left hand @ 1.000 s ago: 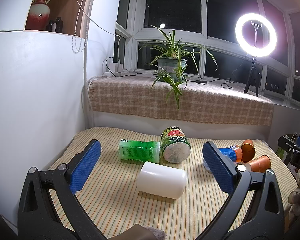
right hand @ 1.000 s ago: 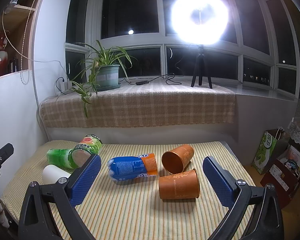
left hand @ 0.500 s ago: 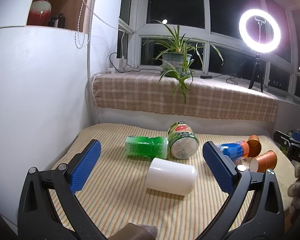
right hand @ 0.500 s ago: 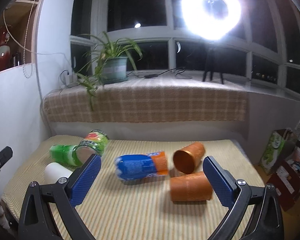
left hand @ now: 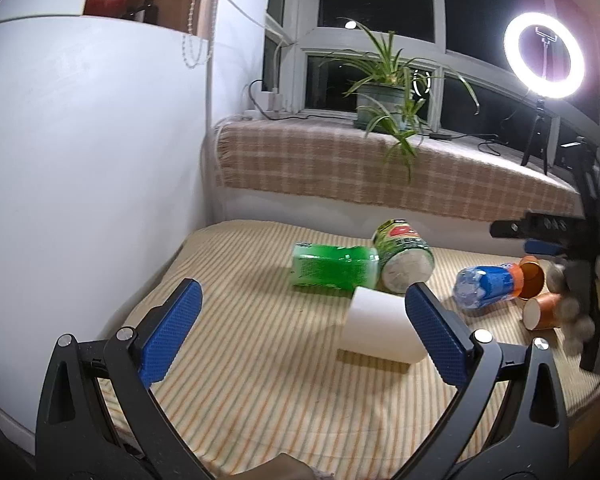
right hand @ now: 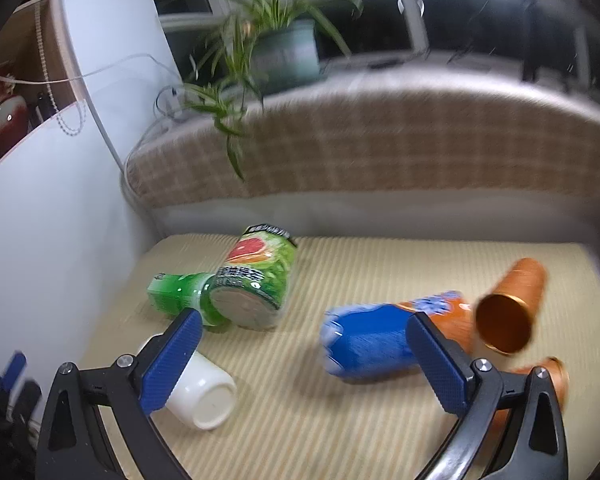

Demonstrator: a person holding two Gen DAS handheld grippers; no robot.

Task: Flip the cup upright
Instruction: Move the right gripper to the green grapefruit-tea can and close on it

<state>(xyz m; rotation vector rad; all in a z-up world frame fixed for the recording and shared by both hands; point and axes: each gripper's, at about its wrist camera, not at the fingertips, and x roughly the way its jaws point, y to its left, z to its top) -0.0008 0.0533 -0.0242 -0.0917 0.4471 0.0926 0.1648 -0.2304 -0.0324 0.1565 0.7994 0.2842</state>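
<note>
A white cup (left hand: 380,328) lies on its side on the striped mat (left hand: 260,360), partly behind my left gripper's right finger. It also shows in the right wrist view (right hand: 204,392), its base facing the camera. My left gripper (left hand: 300,332) is open and empty, just short of the cup. My right gripper (right hand: 300,360) is open and empty, above the mat between the white cup and a blue bottle (right hand: 372,344). Two orange cups (right hand: 512,312) lie on their sides at the right. The right gripper appears blurred at the right edge of the left wrist view (left hand: 580,248).
A green bottle (left hand: 332,268) and a green can (left hand: 404,256) lie on their sides behind the white cup. A white wall (left hand: 80,180) bounds the left side. A checked ledge (left hand: 380,172) with a potted plant (left hand: 384,104) runs along the back. A ring light (left hand: 544,56) stands at right.
The left gripper has swung left, so the white cup now sits by its right finger. The right gripper has moved forward, tilted down and turned left towards the objects.
</note>
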